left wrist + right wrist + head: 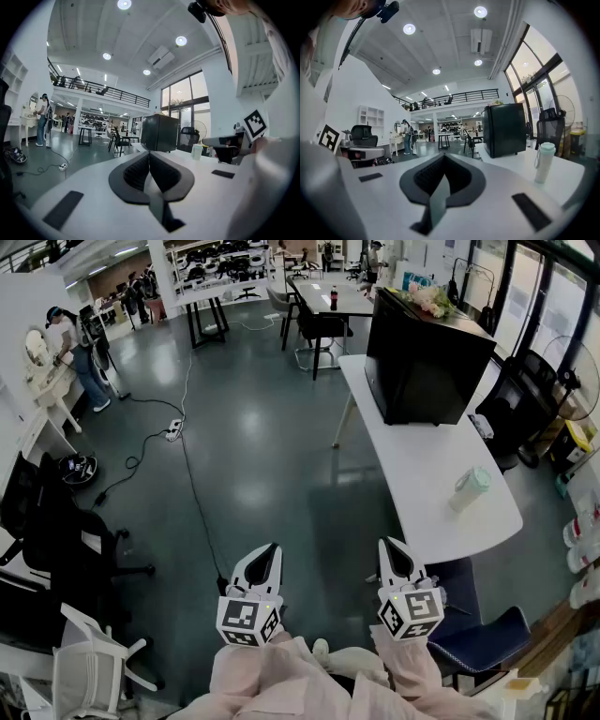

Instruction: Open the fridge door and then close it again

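Right, left gripper (271,552) and right gripper (390,547) sit pressed together, empty: approach the fridge (424,364), then spread 1.

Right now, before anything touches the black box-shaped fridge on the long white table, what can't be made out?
- Door seam and handle of the black box-shaped fridge: too dark and small in every view.
- Contents of the pale green lidded bottle: opaque walls.
- Dark blue chair: head view, partly behind the right gripper and white table.

black fridge (427,362) on white table (403,465), mint bottle (469,489)
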A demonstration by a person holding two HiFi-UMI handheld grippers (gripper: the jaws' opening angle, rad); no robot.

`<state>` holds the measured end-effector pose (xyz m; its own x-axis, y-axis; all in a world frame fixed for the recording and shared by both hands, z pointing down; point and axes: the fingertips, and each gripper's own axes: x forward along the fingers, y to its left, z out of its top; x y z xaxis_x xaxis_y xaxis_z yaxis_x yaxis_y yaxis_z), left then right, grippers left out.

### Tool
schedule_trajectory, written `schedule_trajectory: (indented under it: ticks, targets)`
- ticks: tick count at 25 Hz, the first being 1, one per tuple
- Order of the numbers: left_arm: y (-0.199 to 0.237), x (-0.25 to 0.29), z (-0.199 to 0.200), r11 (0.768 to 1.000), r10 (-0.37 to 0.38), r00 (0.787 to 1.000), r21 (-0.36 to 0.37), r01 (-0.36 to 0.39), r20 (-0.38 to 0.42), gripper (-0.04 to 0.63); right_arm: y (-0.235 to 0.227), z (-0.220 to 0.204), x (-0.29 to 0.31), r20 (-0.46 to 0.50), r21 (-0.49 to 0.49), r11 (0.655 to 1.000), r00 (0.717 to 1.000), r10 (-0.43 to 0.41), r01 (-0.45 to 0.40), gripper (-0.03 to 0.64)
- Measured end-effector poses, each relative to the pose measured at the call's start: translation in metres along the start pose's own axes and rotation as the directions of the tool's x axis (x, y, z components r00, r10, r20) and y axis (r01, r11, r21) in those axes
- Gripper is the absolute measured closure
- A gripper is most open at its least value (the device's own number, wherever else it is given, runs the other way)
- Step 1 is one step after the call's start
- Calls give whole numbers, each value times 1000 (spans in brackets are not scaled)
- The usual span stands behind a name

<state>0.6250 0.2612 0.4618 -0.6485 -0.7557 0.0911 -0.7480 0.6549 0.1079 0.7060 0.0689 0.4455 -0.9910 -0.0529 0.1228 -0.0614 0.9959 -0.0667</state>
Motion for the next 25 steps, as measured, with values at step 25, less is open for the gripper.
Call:
schedule_trajectory:
  ticks: [25]
  targets:
    - [-19,15,-21,997,40,998,-60,-43,-42,586,-30,-24,-3,-62,-4,1000,998,12,-12,606]
